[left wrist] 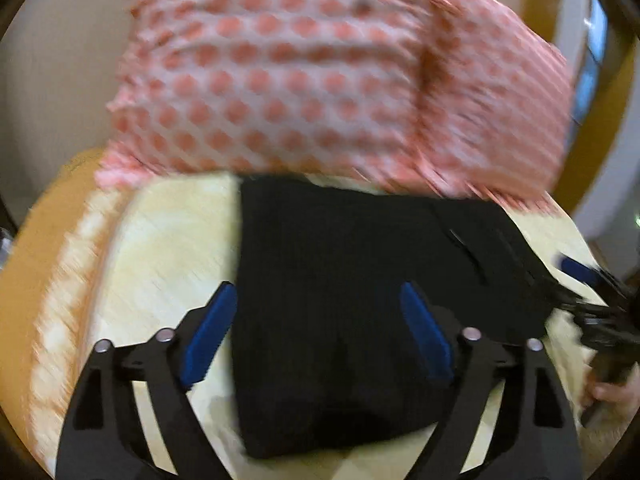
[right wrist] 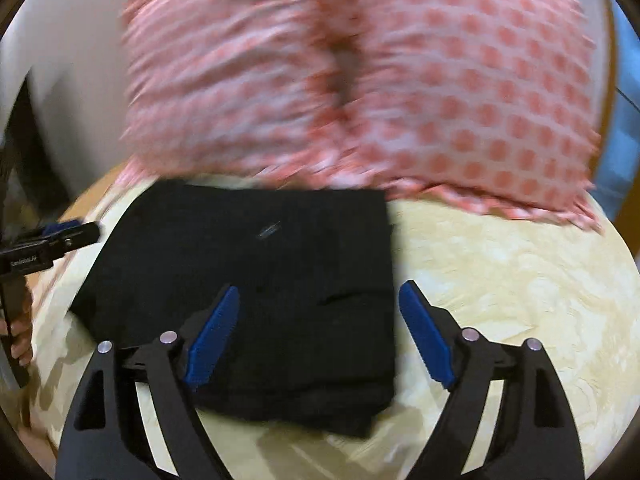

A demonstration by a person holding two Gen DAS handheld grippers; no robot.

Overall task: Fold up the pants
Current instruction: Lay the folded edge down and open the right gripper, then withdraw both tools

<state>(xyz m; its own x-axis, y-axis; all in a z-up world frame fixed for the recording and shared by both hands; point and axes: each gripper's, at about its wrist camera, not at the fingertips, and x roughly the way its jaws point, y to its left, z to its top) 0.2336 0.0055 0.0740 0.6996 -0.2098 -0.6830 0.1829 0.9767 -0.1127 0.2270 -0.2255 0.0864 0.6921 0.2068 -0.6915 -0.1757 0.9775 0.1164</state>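
Right up close, the left gripper [left wrist: 318, 334] has its blue pads spread wide over the near half of the pants [left wrist: 352, 312], pinching nothing. Same for the right gripper [right wrist: 320, 334]: spread, empty, hanging over the pants' near right corner. The black pants lie in a compact rectangle on the pale yellow bed cover [right wrist: 500, 280], so I'd guess folding is basically done; maybe one last tidy or just pull away. A pink dotted pillow [left wrist: 312, 76] touches the far edge, crowding any push that way. Both views are blurry.
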